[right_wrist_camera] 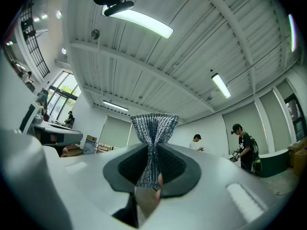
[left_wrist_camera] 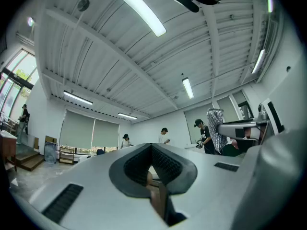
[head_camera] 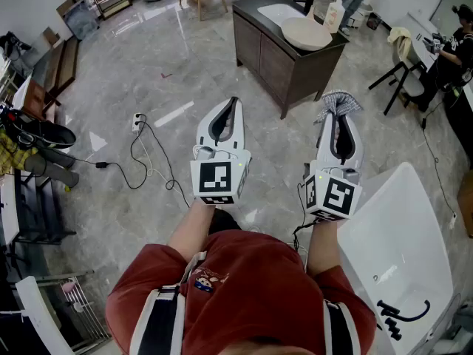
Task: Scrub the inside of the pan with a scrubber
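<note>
Grey marble floor [head_camera: 148, 65] fills most of the head view, under a ribbed white ceiling [left_wrist_camera: 144, 66] with strip lights seen from both gripper views. At the near right lies a white tub [head_camera: 403, 228] with black fittings at its near end. At the far side, right of centre, stands a dark cabinet [head_camera: 273, 61] carrying a round beige basin [head_camera: 305, 33] and a soap bottle [head_camera: 335, 12] just right of the basin. A person in a red shirt [head_camera: 244, 287] holds 2 grippers out side by side, well apart from the cabinet and above the floor, both pointing away from the body. The left gripper [head_camera: 233, 106] [left_wrist_camera: 150, 145] has its jaws pressed together at the tips with nothing between them. The right gripper [head_camera: 339, 117] [right_wrist_camera: 153, 146] pinches the scrubber [head_camera: 338, 102] [right_wrist_camera: 153, 128], a silvery mesh piece squeezed at its middle between the jaws, its top fanning out beyond the tips; it also shows at the right of the left gripper view [left_wrist_camera: 215, 128]. On the floor to the left of the left gripper lie a white socket block [head_camera: 137, 122] and a black cable [head_camera: 159, 172] looping toward the person.
</note>
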The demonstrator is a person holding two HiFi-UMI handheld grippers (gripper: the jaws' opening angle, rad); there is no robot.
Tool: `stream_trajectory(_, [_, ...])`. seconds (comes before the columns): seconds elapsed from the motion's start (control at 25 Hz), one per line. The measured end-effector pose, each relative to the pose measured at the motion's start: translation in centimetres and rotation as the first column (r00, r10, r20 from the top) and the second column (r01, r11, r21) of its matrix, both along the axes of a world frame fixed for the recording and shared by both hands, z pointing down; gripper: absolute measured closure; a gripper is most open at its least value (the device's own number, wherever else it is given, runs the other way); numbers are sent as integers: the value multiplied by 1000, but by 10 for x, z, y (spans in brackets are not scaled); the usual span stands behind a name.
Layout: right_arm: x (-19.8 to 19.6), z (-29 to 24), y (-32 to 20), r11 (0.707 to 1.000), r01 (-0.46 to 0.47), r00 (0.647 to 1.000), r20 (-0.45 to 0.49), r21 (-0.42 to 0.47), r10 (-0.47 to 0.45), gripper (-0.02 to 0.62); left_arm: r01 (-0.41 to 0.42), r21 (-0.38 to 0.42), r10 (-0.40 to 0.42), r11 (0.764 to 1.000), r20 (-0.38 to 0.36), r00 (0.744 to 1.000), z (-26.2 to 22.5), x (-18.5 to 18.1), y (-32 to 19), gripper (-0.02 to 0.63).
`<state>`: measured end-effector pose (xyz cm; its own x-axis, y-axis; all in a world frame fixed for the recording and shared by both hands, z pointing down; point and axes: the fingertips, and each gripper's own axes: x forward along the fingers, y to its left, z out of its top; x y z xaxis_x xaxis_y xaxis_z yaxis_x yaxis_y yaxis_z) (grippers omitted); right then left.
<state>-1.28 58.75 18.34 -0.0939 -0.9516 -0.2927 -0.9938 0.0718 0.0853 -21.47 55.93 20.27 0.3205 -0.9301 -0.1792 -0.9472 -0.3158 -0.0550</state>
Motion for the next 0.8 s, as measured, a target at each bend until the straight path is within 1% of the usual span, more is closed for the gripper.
stream_trajectory(0.2, [-1,2,0,1000,-12,1000,8,-6,12,519,-10,-7,10,1000,-1,1000,2,-1,-1,601])
stream_trajectory(0.48, [-6,13,-6,999,1,1000,19,-34,0,510,-16,-24,15,1000,-11,1000,7,-6,-5,600])
stream_trajectory(0.64, [-12,16,-12,999,7,1000,26,-49,-6,491,-22,-43,22,999,-11,1000,12,-9,-13,601])
stream_trajectory(0.8, [-20,22,-25,998,8,1000,19,-65,-7,491,-21,-59,20,998,-16,1000,18,-15,-27,600])
